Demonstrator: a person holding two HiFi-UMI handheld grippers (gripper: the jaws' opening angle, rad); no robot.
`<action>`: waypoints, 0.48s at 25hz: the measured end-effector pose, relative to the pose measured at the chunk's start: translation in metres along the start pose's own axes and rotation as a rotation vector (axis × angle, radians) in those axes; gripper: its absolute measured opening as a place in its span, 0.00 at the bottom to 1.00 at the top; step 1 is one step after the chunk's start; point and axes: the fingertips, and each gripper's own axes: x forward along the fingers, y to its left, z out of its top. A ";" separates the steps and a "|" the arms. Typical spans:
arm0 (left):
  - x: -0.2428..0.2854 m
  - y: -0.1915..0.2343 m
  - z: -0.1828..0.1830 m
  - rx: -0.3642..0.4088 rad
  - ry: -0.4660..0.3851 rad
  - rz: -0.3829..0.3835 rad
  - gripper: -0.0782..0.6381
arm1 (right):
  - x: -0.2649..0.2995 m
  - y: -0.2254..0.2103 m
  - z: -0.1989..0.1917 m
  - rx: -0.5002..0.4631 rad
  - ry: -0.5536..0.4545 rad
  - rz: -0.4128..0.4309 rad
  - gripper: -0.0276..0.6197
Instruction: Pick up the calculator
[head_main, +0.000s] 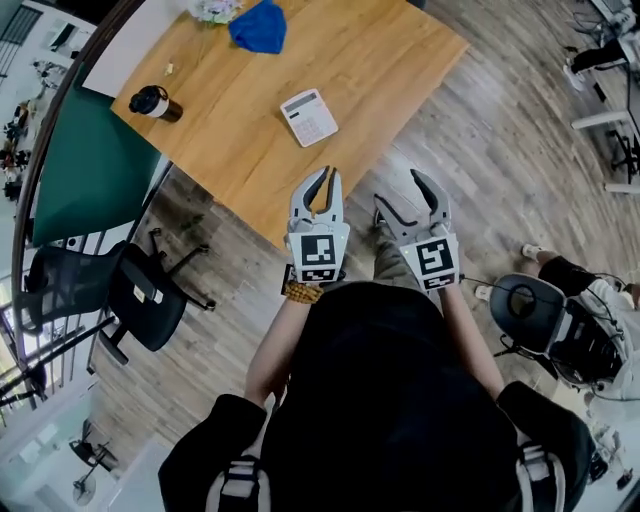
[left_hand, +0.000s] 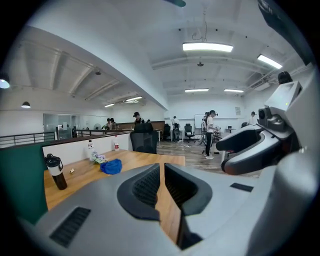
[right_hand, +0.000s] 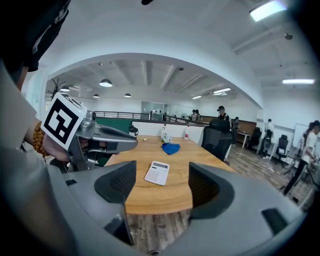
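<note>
White plastic calculator (head_main: 309, 117) lies flat on the wooden table (head_main: 390, 60), upper centre of the head view, near its lower edge. Approach step, I judge: left tool (head_main: 322, 172) closed tight, empty; right tool (head_main: 400, 190) wide open, empty. Next, the open tool should cross that edge; bare wood surrounds the calculator.

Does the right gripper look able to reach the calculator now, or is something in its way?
Probably yes: the right gripper is open and nothing stands between it and the calculator on the table.
</note>
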 end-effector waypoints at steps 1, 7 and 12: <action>0.009 -0.002 0.004 -0.016 -0.001 0.021 0.18 | 0.004 -0.011 0.000 -0.012 -0.011 0.020 0.55; 0.056 -0.021 0.015 -0.053 0.015 0.149 0.18 | 0.025 -0.074 0.011 -0.084 -0.064 0.147 0.55; 0.065 -0.042 0.015 -0.095 0.039 0.228 0.18 | 0.034 -0.109 0.002 -0.174 -0.062 0.227 0.55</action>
